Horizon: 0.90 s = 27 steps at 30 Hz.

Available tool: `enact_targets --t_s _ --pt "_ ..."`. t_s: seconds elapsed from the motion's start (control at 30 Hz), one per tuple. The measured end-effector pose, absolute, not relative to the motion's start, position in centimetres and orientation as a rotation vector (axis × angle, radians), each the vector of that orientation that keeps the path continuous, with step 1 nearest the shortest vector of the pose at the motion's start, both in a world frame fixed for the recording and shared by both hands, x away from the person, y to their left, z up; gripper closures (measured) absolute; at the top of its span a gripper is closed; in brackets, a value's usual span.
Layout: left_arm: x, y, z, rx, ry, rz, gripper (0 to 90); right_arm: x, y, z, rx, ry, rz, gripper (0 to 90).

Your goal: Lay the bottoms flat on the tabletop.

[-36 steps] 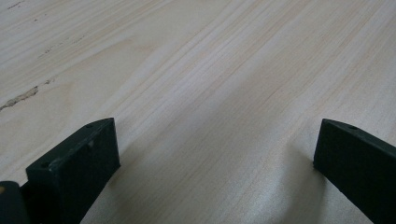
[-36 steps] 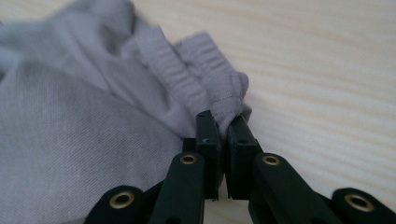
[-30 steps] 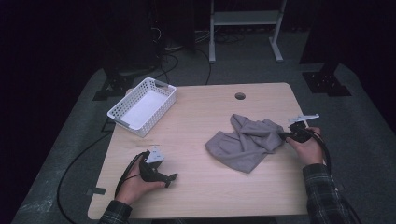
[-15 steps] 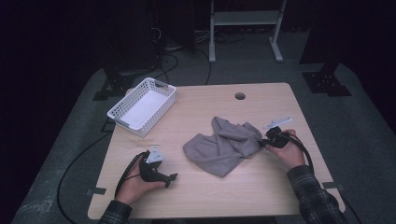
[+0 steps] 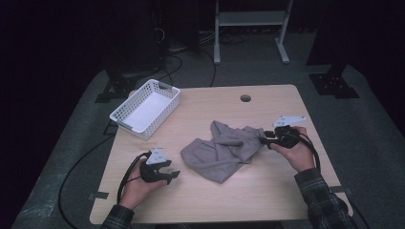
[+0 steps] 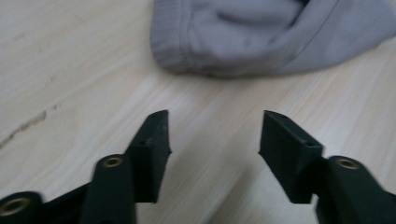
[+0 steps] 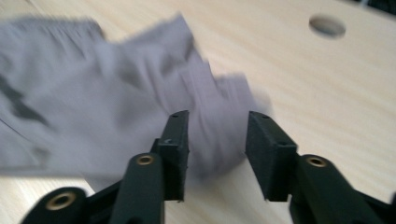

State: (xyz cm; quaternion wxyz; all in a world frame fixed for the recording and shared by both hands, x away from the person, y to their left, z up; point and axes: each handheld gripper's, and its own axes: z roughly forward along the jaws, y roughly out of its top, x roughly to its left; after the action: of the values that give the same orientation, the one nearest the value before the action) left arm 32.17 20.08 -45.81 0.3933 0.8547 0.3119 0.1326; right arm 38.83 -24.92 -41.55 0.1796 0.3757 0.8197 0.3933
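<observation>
One grey cloth (image 5: 224, 150) lies crumpled near the centre of the counter (image 5: 267, 191), the single piece of fabric here. One white basket (image 5: 145, 109) sits toward ten o'clock from it. Two grippers are in hand: the left gripper (image 5: 173, 176) at about eight o'clock from the cloth, the right gripper (image 5: 264, 137) at about three o'clock, each with two black jaws. One round hole (image 5: 245, 98) marks the counter at twelve o'clock. One metal stand (image 5: 250, 19) rises beyond the far edge.

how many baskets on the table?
1. A white basket sits at the table's far left corner, apart from the grey garment in the middle. Nothing looks hidden.
</observation>
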Motion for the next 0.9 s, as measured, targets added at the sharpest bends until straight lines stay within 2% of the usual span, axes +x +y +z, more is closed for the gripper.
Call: enact_targets --t_s 0.1,0.27,0.47,0.6,0.7,0.83,0.9 --pt "32.1 19.6 -45.3 2.136 0.78 0.321 53.5 38.3 -24.4 -40.5 1.019 2.297 1.173 53.9" --pt "32.3 18.1 -45.1 2.133 0.748 0.301 50.8 37.8 -22.4 -39.9 0.935 2.36 1.243 49.3" --pt "32.7 15.7 -45.0 2.151 0.7 0.293 48.6 38.4 -20.1 -41.8 0.878 2.455 1.174 49.0" --pt "33.1 13.8 -45.4 2.187 0.678 0.305 49.7 39.1 -19.3 -42.9 0.882 2.485 1.128 53.5" --pt "33.5 12.8 -45.8 2.216 0.671 0.308 53.0 39.5 -19.1 -43.6 0.904 2.512 1.097 62.3" --pt "34.3 12.0 -46.3 2.265 0.691 0.297 67.5 39.8 -19.1 -44.4 0.928 2.539 1.063 78.2" --pt "34.8 11.8 -46.4 2.299 0.701 0.302 72.0 39.9 -19.3 -44.6 0.938 2.539 1.04 82.9"
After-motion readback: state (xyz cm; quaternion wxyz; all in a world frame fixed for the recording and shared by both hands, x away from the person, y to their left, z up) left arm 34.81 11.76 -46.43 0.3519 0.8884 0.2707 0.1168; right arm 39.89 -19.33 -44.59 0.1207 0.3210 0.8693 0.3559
